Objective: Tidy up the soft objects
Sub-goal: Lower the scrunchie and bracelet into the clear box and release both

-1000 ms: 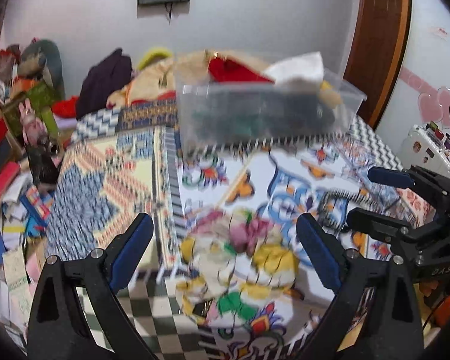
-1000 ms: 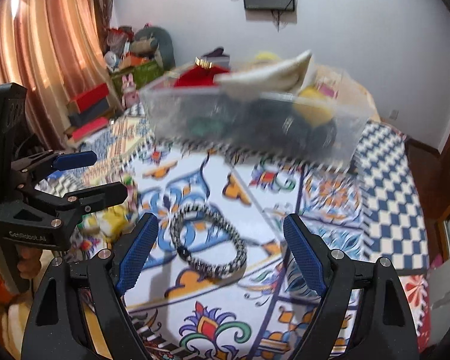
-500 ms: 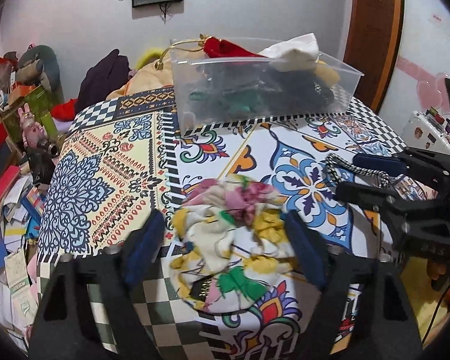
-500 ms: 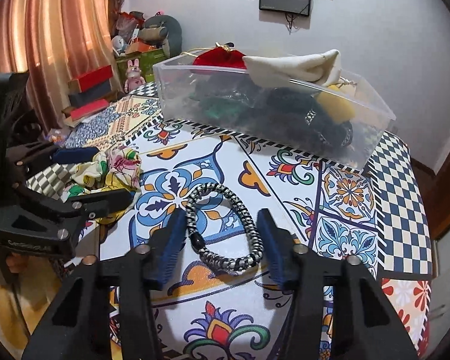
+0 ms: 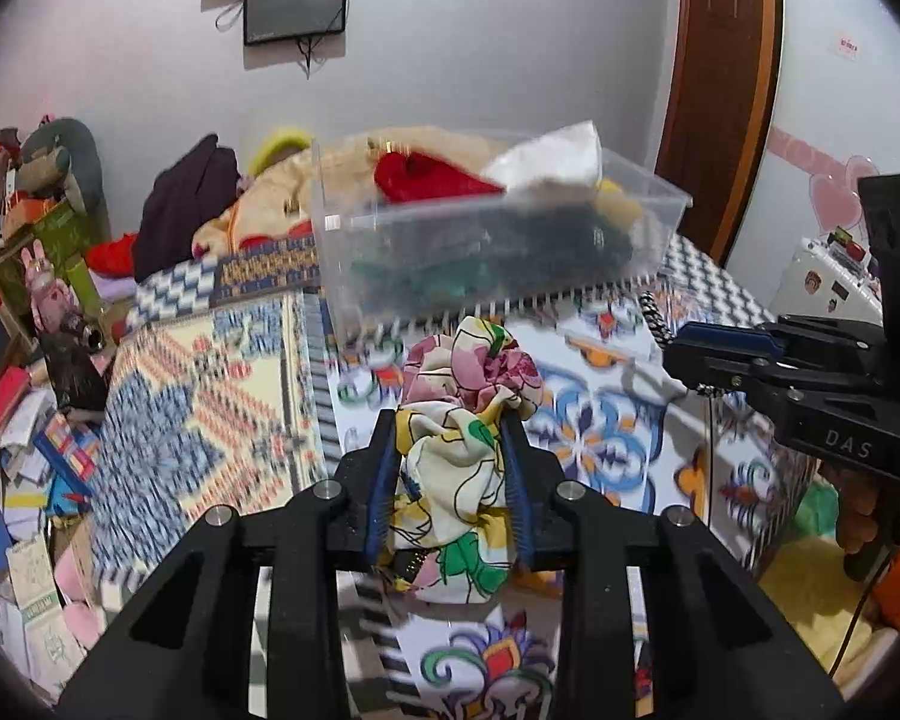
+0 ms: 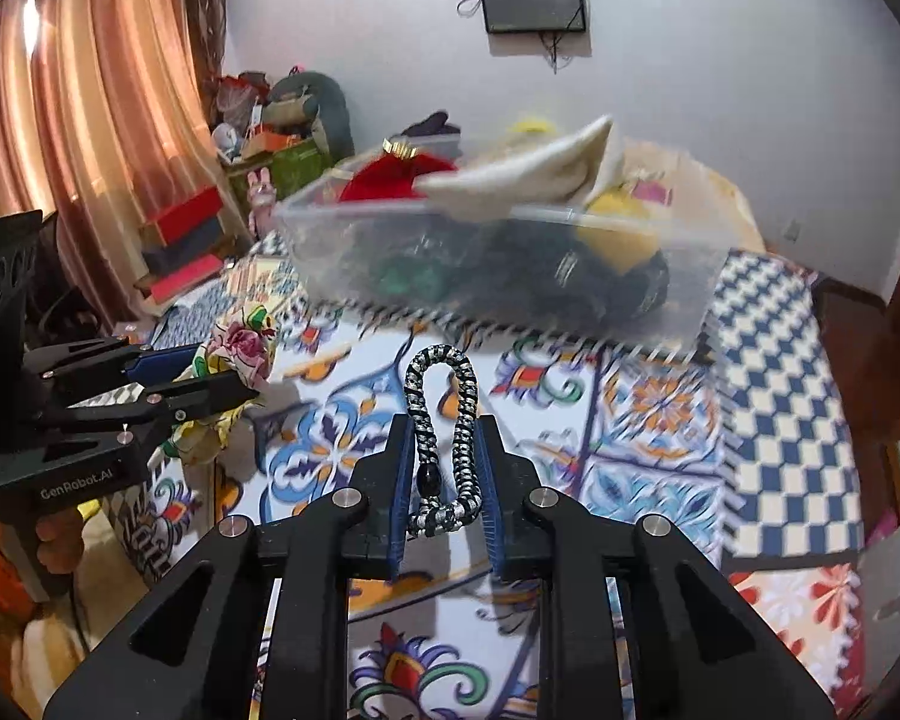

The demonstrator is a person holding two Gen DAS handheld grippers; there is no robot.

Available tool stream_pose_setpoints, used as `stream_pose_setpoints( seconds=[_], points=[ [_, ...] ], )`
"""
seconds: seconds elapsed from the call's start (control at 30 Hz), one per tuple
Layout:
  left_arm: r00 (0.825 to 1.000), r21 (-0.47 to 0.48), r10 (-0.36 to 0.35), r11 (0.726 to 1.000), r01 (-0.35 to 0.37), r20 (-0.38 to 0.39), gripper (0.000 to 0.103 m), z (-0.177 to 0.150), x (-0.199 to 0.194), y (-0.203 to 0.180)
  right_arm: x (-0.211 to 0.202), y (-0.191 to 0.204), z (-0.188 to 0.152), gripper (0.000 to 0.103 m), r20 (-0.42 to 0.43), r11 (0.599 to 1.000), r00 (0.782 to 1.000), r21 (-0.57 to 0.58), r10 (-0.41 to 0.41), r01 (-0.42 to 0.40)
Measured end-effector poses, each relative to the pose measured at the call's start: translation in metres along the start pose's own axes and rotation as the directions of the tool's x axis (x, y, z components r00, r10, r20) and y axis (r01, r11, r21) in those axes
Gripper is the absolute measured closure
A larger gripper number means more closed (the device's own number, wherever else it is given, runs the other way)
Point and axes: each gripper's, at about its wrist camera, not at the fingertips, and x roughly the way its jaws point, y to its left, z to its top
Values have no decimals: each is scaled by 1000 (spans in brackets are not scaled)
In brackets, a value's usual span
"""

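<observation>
Two grippers: left gripper (image 5: 450, 480), right gripper (image 6: 444, 468). One floral cloth (image 5: 468, 420). One braided cord loop (image 6: 444, 420). One clear plastic bin (image 6: 498, 264). One patterned tablecloth (image 6: 660, 420). One wall screen (image 6: 534, 0). One curtain (image 6: 90, 120).

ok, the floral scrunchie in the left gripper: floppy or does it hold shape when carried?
Likely floppy: the floral scrunchie bunches between the left gripper fingers and sags below them. Probably light, since it looks like thin gathered fabric. Slipping seems unlikely, as the cloth is squeezed tight. It should drop limply into the clear bin.
</observation>
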Motion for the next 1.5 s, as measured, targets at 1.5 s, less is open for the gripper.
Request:
stream_pose_setpoints(
  seconds=[1.5],
  points=[
    [996,-52,61,997,-57,63,50,123,91,10,52,-31,101,67,84,992,989,27,-123,121]
  ],
)
